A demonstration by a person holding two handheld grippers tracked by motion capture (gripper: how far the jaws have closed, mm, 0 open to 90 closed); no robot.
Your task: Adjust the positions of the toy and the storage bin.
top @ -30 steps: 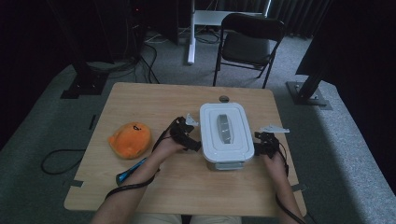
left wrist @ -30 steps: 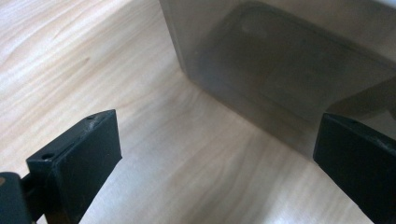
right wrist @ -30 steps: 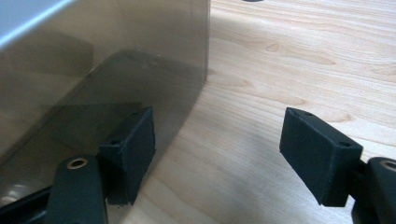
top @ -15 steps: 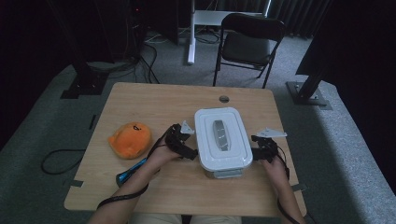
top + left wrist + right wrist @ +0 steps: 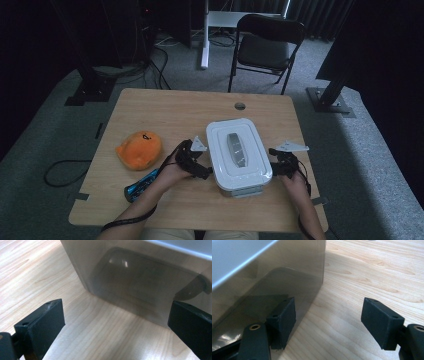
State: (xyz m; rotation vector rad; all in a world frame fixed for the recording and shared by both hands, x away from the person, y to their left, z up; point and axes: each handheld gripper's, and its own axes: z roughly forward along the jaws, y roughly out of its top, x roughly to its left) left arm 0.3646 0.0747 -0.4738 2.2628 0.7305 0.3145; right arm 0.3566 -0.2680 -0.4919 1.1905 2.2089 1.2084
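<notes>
A white lidded box (image 5: 239, 155) with a grey strip on its lid stands on the wooden table (image 5: 165, 115), near the front. My left gripper (image 5: 206, 172) sits low against the box's left side. In the left gripper view its jaws (image 5: 116, 315) stand wide open, facing the box wall (image 5: 140, 277) and a clear side latch; nothing is pinched. My right gripper (image 5: 274, 167) is at the box's right side, also open (image 5: 329, 315). Its left pad (image 5: 283, 320) lies close beside the box wall (image 5: 262, 272), the other over bare wood.
An orange plush toy (image 5: 140, 149) lies left of the box, and a blue object (image 5: 141, 184) rests by my left forearm. A cable hole (image 5: 240, 106) is in the table behind the box. A black chair (image 5: 267, 45) stands beyond the far edge.
The box has shifted a little toward the near edge of the table, and the left gripper has moved the same way along its left side. The right gripper has stayed put.
</notes>
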